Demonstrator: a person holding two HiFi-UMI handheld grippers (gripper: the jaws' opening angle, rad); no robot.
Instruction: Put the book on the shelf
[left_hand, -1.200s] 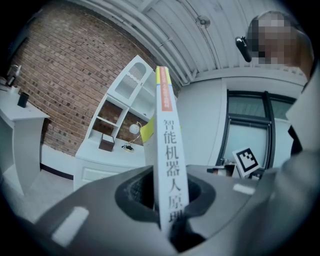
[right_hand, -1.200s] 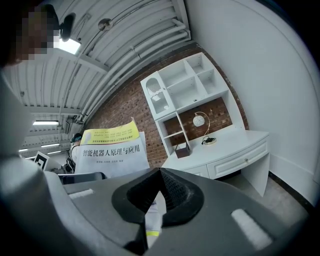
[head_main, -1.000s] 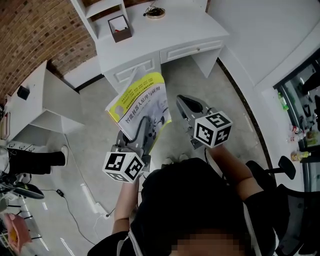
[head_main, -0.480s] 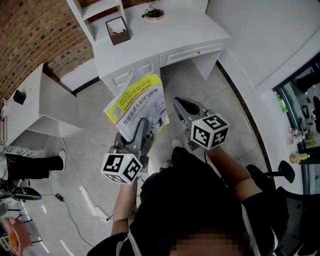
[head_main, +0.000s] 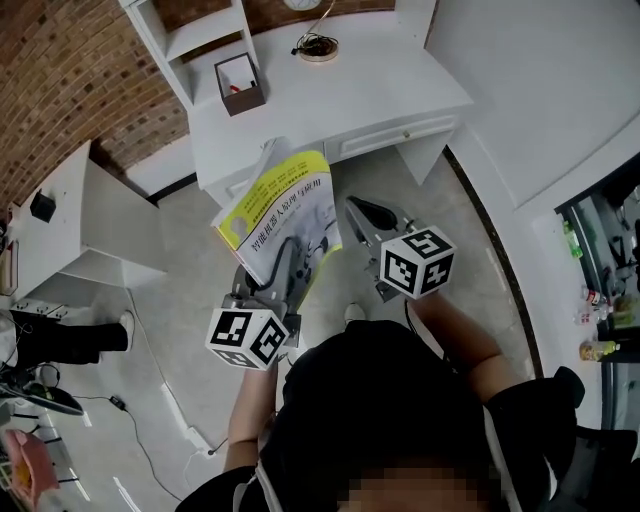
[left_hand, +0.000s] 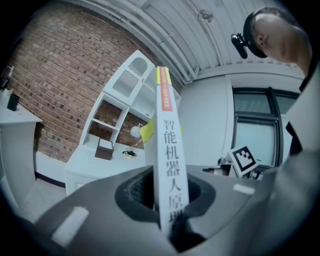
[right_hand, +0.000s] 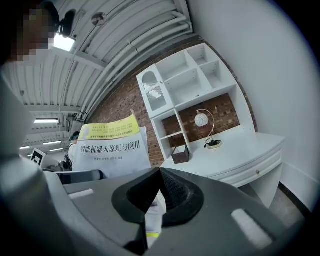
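A white book with a yellow band (head_main: 283, 205) stands upright in my left gripper (head_main: 283, 262), whose jaws are shut on its lower edge. In the left gripper view the book's spine (left_hand: 167, 160) rises from between the pads, edge-on. The white shelf unit (left_hand: 120, 102) stands beyond it on the desk, against the brick wall. My right gripper (head_main: 372, 212) hovers just right of the book, shut with nothing in it. Its own view shows the book's cover (right_hand: 110, 147) at the left and the shelf's open compartments (right_hand: 187, 85) ahead.
The white desk (head_main: 380, 90) carries a small brown box (head_main: 239, 84) and a lamp with a coiled cord (head_main: 318, 48). A lower white table (head_main: 60, 215) stands at the left. A person's leg and shoe (head_main: 70, 335) and floor cables lie far left.
The desk and shelf have slid slightly down and right in the head view as the camera shifted. Both grippers keep their pose, and the book stays held.
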